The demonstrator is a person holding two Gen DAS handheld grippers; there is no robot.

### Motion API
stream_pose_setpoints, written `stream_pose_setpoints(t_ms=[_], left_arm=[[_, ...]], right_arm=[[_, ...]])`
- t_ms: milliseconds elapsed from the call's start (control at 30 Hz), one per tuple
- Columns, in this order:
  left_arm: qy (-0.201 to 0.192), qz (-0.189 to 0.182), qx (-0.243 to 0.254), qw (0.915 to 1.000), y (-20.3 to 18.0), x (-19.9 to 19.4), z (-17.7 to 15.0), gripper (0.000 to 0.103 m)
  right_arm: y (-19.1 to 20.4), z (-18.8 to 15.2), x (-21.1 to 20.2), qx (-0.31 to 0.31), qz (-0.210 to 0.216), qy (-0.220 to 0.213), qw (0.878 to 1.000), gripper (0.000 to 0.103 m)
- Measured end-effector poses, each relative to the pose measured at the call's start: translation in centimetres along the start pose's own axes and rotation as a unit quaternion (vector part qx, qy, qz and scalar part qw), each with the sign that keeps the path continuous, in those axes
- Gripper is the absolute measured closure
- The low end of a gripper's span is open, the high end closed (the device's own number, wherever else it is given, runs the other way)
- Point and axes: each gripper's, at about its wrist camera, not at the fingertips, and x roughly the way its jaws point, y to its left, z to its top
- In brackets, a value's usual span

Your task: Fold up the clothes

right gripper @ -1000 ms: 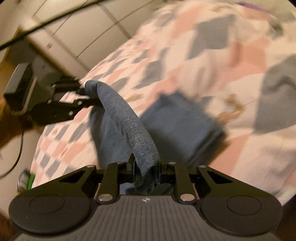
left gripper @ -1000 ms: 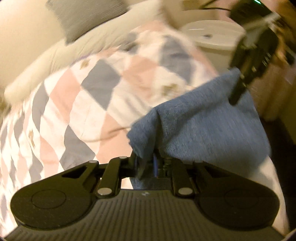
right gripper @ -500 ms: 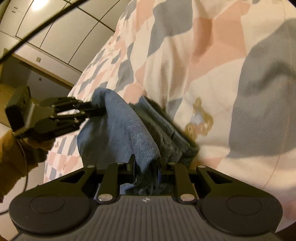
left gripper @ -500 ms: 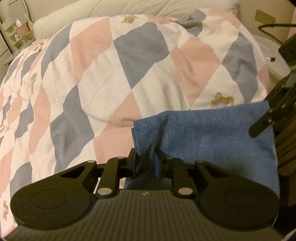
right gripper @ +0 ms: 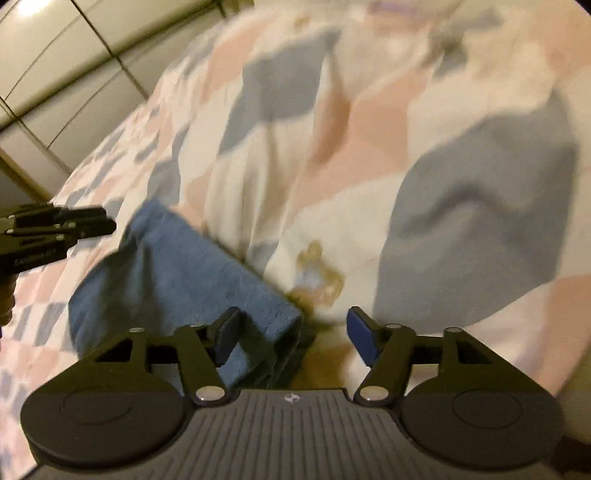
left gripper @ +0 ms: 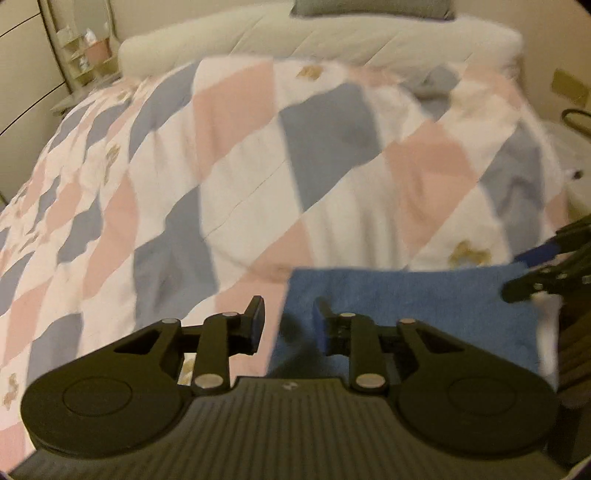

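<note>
A folded blue towel [left gripper: 413,306] lies flat on the bed's near edge. My left gripper [left gripper: 288,317] stands open over the towel's left corner, nothing between its fingers. In the right wrist view the same blue towel [right gripper: 177,273] lies folded in layers, and my right gripper [right gripper: 293,332] is open just above its near corner. The right gripper's black fingers [left gripper: 546,273] show at the towel's right edge in the left wrist view. The left gripper's fingers [right gripper: 66,225] hover beside the towel's far corner in the right wrist view.
The bed is covered by a quilt [left gripper: 258,166] of pink, grey and white diamonds. A long cream bolster [left gripper: 332,40] and a grey pillow [left gripper: 369,7] lie at the head. Shelves with small items [left gripper: 85,55] stand left; wardrobe doors [right gripper: 74,66] line the wall.
Both grippers were shut on the towel's corners and have opened, letting it go. The towel has dropped from hanging to lying folded flat on the quilt.
</note>
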Motion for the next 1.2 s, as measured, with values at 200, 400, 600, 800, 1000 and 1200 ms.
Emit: stream_pose_setpoints(t_ms=[200, 400, 600, 800, 1000, 1200], left_arm=[[0.006, -0.02, 0.001, 0.9998, -1.5, 4.5, -0.7, 0.087], [0.024, -0.02, -0.034, 0.9989, -1.8, 9.6, -0.8, 0.086], [0.042, -0.005, -0.047, 0.998, -1.5, 8.2, -0.8, 0.086], [0.054, 0.012, -0.062, 0.9965, -1.1, 5.5, -1.5, 0.086], [0.052, 0.035, -0.086, 0.9943, -0.3, 1.6, -3.8, 0.086], [0.024, 0.073, -0.134, 0.988, 1.7, -4.2, -9.9, 0.087]], right_arm=[[2.7, -1.4, 1.9, -0.138, -0.004, -0.034, 0.99, 0.075], [-0.1, 0.8, 7.3, -0.103, 0.027, 0.027, 0.994, 0.074], [0.6, 1.4, 7.7, -0.106, 0.027, 0.042, 0.993, 0.074], [1.2, 1.2, 7.1, -0.085, 0.004, 0.031, 0.996, 0.074], [4.1, 0.6, 3.5, -0.09, -0.029, -0.03, 0.995, 0.073], [6.7, -2.0, 3.0, -0.13, -0.051, -0.02, 0.99, 0.074]])
